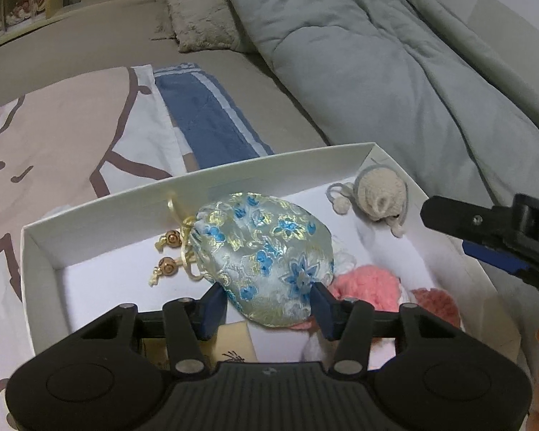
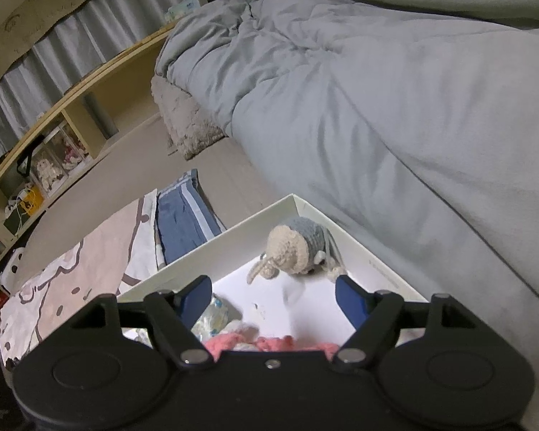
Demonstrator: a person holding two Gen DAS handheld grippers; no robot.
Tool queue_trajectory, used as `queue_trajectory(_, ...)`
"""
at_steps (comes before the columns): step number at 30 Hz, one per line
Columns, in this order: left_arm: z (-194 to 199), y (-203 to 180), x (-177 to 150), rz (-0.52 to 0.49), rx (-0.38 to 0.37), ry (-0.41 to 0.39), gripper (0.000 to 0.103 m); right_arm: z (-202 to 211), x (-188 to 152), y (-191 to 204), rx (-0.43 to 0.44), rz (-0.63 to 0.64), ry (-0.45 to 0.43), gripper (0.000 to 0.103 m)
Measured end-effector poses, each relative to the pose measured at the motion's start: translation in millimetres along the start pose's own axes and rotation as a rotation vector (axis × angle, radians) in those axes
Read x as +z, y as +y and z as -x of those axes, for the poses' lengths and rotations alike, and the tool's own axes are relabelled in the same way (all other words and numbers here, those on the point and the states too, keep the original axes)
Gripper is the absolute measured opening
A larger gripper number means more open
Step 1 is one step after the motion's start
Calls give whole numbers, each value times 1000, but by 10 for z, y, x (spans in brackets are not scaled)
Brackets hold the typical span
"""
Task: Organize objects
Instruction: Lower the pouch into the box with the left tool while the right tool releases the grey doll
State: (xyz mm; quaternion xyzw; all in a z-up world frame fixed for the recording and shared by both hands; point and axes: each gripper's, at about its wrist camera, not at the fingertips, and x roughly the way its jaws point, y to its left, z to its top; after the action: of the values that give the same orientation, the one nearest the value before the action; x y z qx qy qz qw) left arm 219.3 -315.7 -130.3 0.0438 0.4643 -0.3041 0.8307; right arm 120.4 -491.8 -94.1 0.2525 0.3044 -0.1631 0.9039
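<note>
A blue-flowered drawstring pouch (image 1: 266, 255), at frame centre inside the white box (image 1: 197, 176), is clamped by the left gripper (image 1: 267, 305). The right gripper (image 2: 273, 298) is held wide open, empty, lower centre. Lifting out seemingly comes next, without slipping.

dim indoor light, soft shadows, fisheye-warped dark corners, slight blur

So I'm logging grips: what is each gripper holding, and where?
The left gripper pinches the flowered pouch by its rounded bottom end. The right gripper is open, holding nothing.
</note>
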Motion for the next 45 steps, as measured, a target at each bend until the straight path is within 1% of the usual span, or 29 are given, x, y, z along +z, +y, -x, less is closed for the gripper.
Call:
queue_trajectory(2, 37, 18, -2, 8, 0, -8, 53, 18, 0, 2, -2, 4, -1, 77)
queue_trajectory(6, 175, 65, 0, 21, 1, -22, 62, 52, -12, 31, -7, 17, 4, 77)
queue_trajectory(10, 341, 89, 3, 24, 14, -37, 66, 110, -20, 83, -15, 41, 8, 77)
queue_trajectory(15, 562, 130, -19, 39, 42, -69, 73, 241, -42, 150, -32, 77, -3, 79)
queue_trajectory(19, 763, 176, -66, 49, 69, -93, 82, 366, -51, 226, -46, 123, -19, 81)
queue_trajectory(22, 903, 210, -113, 53, 87, -113, 86, 467, -74, 276, -44, 153, -27, 82)
queue_trajectory(26, 1087, 265, -170, 62, 103, -136, 89, 602, -137, 346, -53, 196, -32, 83)
queue_trajectory(29, 1208, 291, -207, 68, 115, -154, 93, 698, -177, 382, -51, 210, -31, 84)
queue_trajectory(36, 1479, 333, -325, 86, 123, -194, 102, 892, -253, 454, -73, 242, -40, 90)
queue_trajectory(37, 1511, 339, -348, 86, 128, -198, 103, 918, -259, 458, -78, 245, -43, 91)
queue_trajectory(39, 1564, 357, -386, 87, 140, -202, 103, 971, -264, 462, -86, 250, -51, 96)
queue_trajectory(45, 1688, 418, -460, 86, 179, -218, 103, 1101, -279, 469, -98, 285, -64, 103)
